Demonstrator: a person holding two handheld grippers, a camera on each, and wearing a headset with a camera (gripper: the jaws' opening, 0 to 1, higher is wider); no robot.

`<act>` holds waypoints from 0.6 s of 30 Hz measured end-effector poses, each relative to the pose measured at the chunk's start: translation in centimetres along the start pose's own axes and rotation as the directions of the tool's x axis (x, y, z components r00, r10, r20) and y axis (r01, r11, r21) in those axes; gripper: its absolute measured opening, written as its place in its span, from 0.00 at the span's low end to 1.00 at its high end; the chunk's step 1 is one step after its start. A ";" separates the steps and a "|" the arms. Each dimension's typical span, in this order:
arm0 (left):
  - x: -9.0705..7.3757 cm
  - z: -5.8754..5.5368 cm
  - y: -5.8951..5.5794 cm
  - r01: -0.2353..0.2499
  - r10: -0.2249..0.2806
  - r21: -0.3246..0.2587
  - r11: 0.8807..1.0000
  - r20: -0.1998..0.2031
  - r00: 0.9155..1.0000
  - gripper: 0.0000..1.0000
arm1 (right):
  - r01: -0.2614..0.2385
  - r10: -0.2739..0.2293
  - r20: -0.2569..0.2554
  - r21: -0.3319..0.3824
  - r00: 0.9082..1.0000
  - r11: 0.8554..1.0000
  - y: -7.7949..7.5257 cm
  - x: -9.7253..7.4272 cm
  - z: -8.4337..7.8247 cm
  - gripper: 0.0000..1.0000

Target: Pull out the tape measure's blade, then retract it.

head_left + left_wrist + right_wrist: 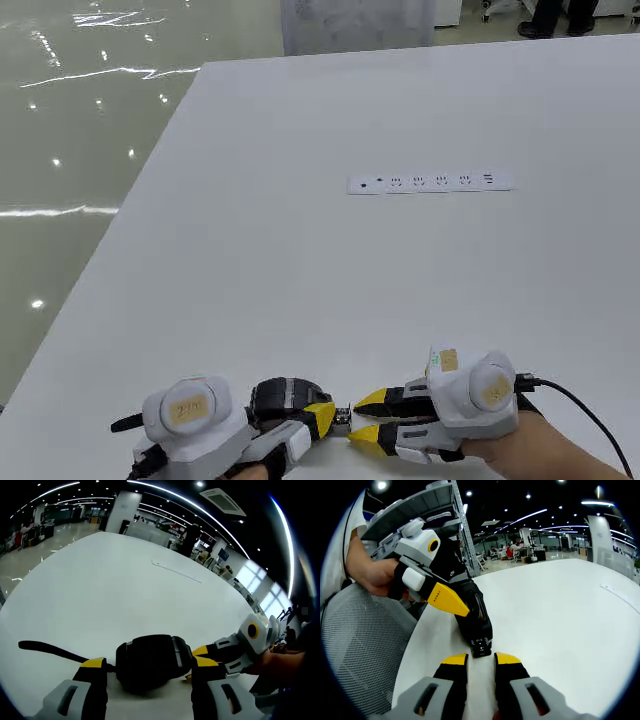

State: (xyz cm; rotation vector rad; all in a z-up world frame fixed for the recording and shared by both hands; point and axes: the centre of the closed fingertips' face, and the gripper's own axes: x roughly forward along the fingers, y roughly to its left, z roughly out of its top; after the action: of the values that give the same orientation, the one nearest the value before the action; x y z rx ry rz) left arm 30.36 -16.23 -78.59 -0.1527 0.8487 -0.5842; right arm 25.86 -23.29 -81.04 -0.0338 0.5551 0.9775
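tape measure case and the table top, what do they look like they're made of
The tape measure case looks like black moulded plastic, perhaps with a rubbery coat: it is matte, with ribbed lines across the body and only soft highlights. The table top is smooth, plain white with a faint sheen and no grain, likely laminate or painted board.

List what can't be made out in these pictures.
- Head view: the left gripper hides the near side of the tape measure, and the bottom edge cuts that gripper off.
- Right gripper view: the hook is too small to tell if the right gripper touches it.
- Head view: the power strip markings are too small to read.
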 end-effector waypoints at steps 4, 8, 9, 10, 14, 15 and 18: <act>-0.3 0.5 0.0 0.015 -0.015 0.020 1.000 0.004 1.000 0.67 | 0.004 -0.004 0.004 0.013 1.000 1.000 0.1 -0.4 0.2 0.23; -0.8 0.9 0.1 0.034 -0.034 0.025 0.999 0.004 0.999 0.67 | 0.014 -0.015 0.010 0.017 1.000 1.000 0.1 -0.9 0.5 0.27; -0.9 1.0 0.1 0.040 -0.040 0.022 0.999 0.007 0.999 0.67 | 0.016 -0.016 0.009 0.017 1.000 1.000 0.2 -1.1 0.5 0.27; -1.0 1.1 0.1 0.046 -0.046 0.021 0.999 0.006 0.999 0.67 | 0.018 -0.018 0.009 0.015 1.000 1.000 0.2 -1.2 0.6 0.28; -1.6 1.5 -0.1 0.067 -0.068 0.048 0.997 0.012 0.998 0.67 | 0.031 -0.031 0.011 0.020 0.999 0.999 0.1 -1.9 0.8 0.30; -1.7 1.7 0.1 0.062 -0.063 0.055 0.997 0.016 0.998 0.67 | 0.032 -0.032 0.011 0.019 0.999 0.999 0.2 -2.1 0.9 0.30; -2.1 2.0 0.5 0.070 -0.071 0.041 0.997 0.025 0.997 0.68 | 0.030 -0.030 0.006 0.013 1.000 0.999 0.4 -2.6 1.0 0.33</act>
State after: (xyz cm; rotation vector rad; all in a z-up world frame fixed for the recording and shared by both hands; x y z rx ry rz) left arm 30.98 -14.88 -76.00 -0.1539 0.8082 -0.6635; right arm 24.85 -24.78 -78.88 -0.0280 0.5540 0.9443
